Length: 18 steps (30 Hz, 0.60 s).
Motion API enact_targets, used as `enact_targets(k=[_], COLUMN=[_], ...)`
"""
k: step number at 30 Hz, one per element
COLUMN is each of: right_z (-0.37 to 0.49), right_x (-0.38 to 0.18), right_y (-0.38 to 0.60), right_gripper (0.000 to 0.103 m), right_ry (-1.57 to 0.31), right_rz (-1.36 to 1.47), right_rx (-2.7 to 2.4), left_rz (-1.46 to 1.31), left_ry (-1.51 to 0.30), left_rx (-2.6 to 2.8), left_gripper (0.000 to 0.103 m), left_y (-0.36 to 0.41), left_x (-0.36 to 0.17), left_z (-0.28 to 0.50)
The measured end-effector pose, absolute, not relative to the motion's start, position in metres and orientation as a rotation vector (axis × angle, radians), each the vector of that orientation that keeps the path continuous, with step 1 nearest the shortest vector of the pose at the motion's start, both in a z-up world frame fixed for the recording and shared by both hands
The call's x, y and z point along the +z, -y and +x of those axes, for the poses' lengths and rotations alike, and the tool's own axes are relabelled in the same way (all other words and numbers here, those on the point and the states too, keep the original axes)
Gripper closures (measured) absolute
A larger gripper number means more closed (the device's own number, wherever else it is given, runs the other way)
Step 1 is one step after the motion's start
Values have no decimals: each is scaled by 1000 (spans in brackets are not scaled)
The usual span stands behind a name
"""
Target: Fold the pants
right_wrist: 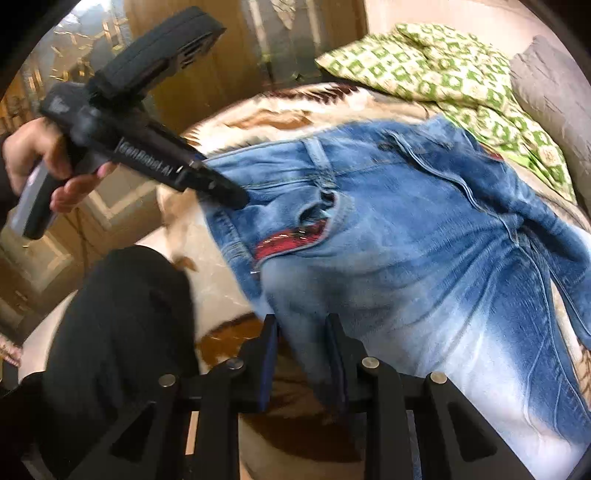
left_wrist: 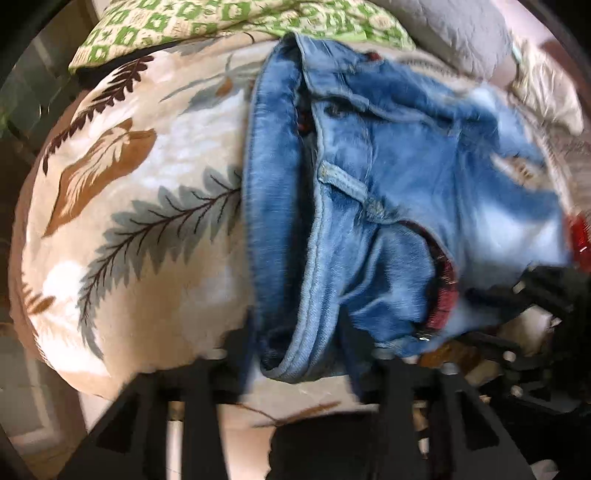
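Note:
Faded blue jeans (left_wrist: pixel 399 192) lie on a leaf-print blanket (left_wrist: pixel 122 206) on a bed. My left gripper (left_wrist: pixel 295 347) is shut on the jeans' waistband, which runs up between its fingers. In the right wrist view the jeans (right_wrist: pixel 424 240) spread to the right, with a red lining showing at a pocket. My right gripper (right_wrist: pixel 303 354) is shut on the edge of the jeans near the hip. The left gripper (right_wrist: pixel 225 190), held in a hand, bites the waistband at the jeans' upper left.
A green-and-white patterned pillow (left_wrist: pixel 207 22) lies at the head of the bed, also in the right wrist view (right_wrist: pixel 443 70). A grey cushion (right_wrist: pixel 554 92) sits at far right. The person's dark-clad leg (right_wrist: pixel 118 332) is at lower left. Wooden panelled furniture (right_wrist: pixel 207 62) stands behind.

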State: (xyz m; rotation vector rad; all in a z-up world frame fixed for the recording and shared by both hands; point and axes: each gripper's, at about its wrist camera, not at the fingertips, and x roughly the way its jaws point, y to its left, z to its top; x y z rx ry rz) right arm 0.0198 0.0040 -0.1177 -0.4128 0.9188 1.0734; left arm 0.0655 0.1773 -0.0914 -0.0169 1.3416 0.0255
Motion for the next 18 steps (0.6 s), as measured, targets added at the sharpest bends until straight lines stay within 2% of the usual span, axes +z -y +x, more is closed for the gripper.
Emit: enact_targets(k=[1, 2, 3, 4, 6, 11, 18], right_z=[22, 24, 25, 26, 33, 69, 130], right_x=[-119, -118, -112, -107, -91, -63, -33], right_y=[-2, 1, 9, 15, 32, 69, 80], right_gripper=[40, 29, 24, 24, 24, 24, 24], right_ry=[-930, -936, -914, -894, -869, -821, -795], right_rz=[-414, -416, -401, -387, -352, -246, -191], right_rx=[1061, 1044, 1035, 1036, 1020, 914, 775], left_rz=[5, 9, -4, -17, -32, -10, 92], left_ry=[-1334, -1314, -1283, -1254, -1183, -1106, -1096], left_rx=[51, 68, 73, 76, 82, 49, 53], left_gripper=[37, 36, 32, 25, 21, 21, 21], left_y=[-171, -166, -163, -161, -156, -136, -145], left_x=[-89, -82, -73, -63, -39, -8, -13], left_z=[62, 62, 63, 62, 64, 105, 179])
